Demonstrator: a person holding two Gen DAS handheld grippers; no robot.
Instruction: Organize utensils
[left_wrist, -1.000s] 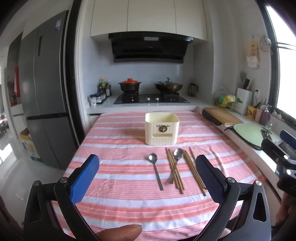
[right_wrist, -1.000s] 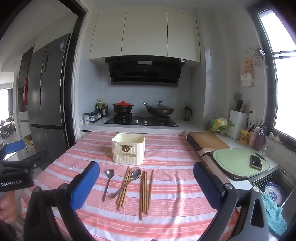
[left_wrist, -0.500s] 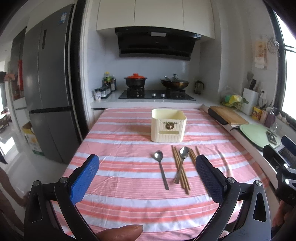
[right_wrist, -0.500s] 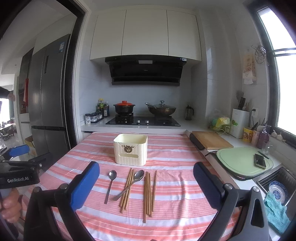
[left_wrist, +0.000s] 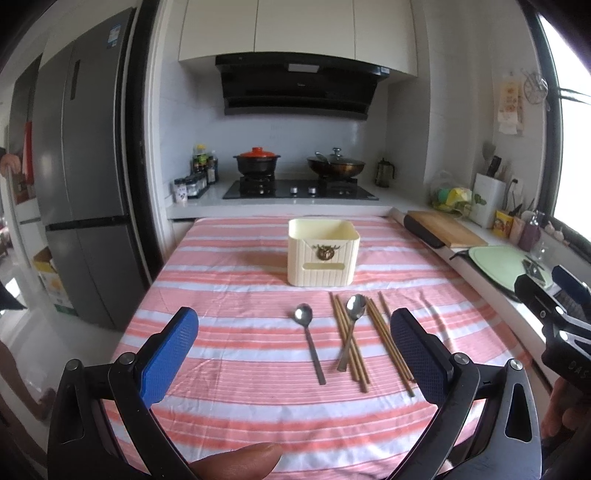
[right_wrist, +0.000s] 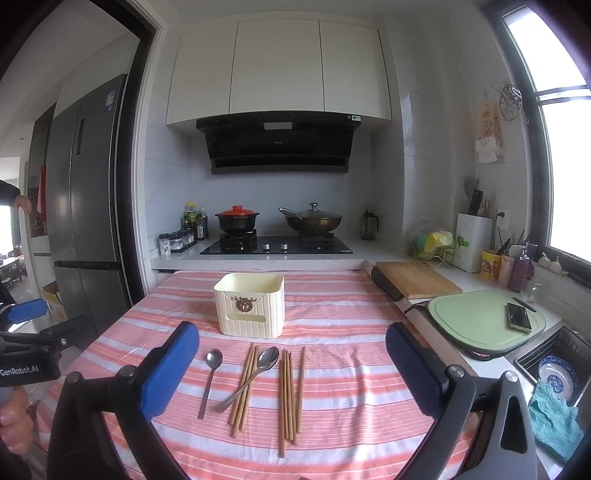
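A cream utensil box (left_wrist: 323, 252) (right_wrist: 251, 305) stands mid-table on the pink striped cloth (left_wrist: 236, 369). In front of it lie a metal spoon (left_wrist: 309, 339) (right_wrist: 209, 376), a second spoon (left_wrist: 351, 328) (right_wrist: 255, 373) resting across wooden chopsticks (left_wrist: 349, 343) (right_wrist: 245, 391), and more chopsticks (left_wrist: 391, 347) (right_wrist: 290, 395) to their right. My left gripper (left_wrist: 293, 356) hovers open, near side of the utensils, nothing between its blue pads. My right gripper (right_wrist: 291, 369) is likewise open and empty, above the table's near edge.
Beyond the table a hob carries a red-lidded pot (right_wrist: 237, 218) and a wok (right_wrist: 312, 220). At the right are a wooden board (right_wrist: 415, 282), a green board (right_wrist: 476, 325) with a phone, and a sink (right_wrist: 554, 369). A fridge (left_wrist: 85, 177) stands left.
Both wrist views have lifted and pulled back a little, so the box and utensils sit lower and nearer in view. Both grippers stay open; nothing on the table has moved.
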